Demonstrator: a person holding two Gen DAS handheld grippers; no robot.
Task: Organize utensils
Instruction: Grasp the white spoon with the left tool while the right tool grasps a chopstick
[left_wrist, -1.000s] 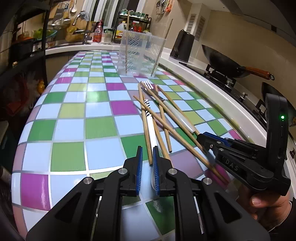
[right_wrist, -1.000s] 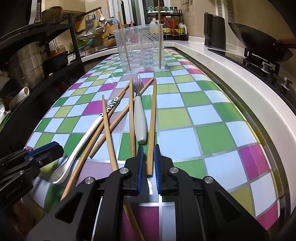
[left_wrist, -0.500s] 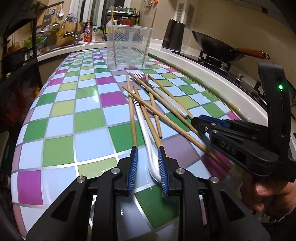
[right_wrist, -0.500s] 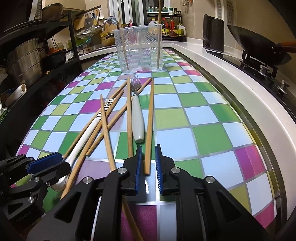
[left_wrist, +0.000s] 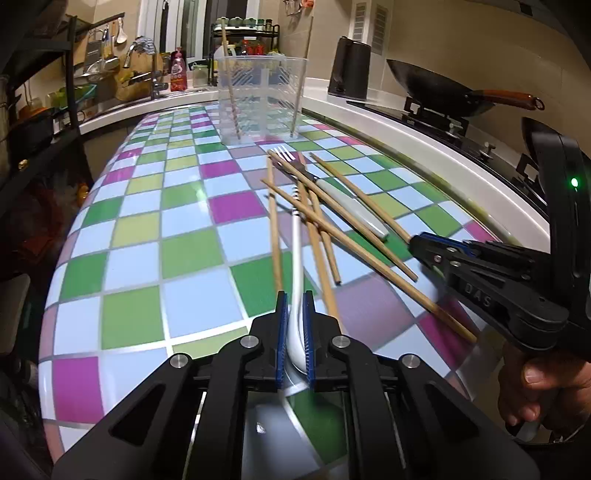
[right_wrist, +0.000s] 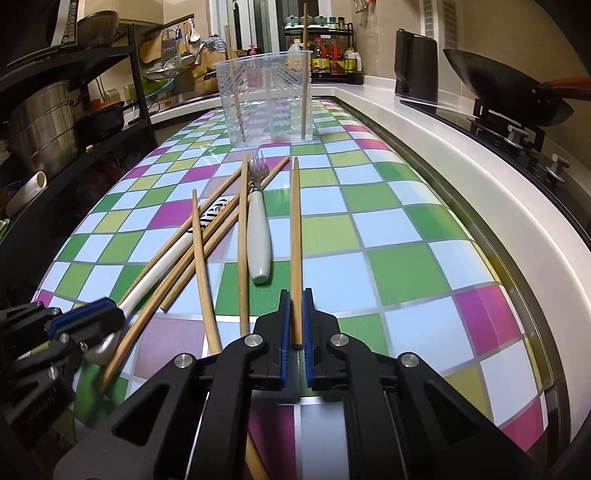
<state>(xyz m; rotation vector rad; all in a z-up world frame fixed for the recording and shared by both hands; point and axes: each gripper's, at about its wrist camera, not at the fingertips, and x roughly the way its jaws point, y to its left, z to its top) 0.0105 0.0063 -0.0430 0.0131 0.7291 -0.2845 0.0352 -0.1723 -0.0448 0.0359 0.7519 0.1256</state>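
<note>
With the left gripper pinching the white spoon at lower centre and the right gripper pinching 1 chopstick, lifting the spoon risks dragging the crossed chopsticks off the checkered table.

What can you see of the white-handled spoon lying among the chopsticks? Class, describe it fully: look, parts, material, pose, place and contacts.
The white-handled spoon is long and slim, with a glossy white, ceramic-looking handle that ends in black-and-white stripes. Its bowl looks greyish and metallic. It lies along the checkered table, under several crossing wooden chopsticks. The left tongs are shut on it near the bowl end, blue pads against the handle.
</note>
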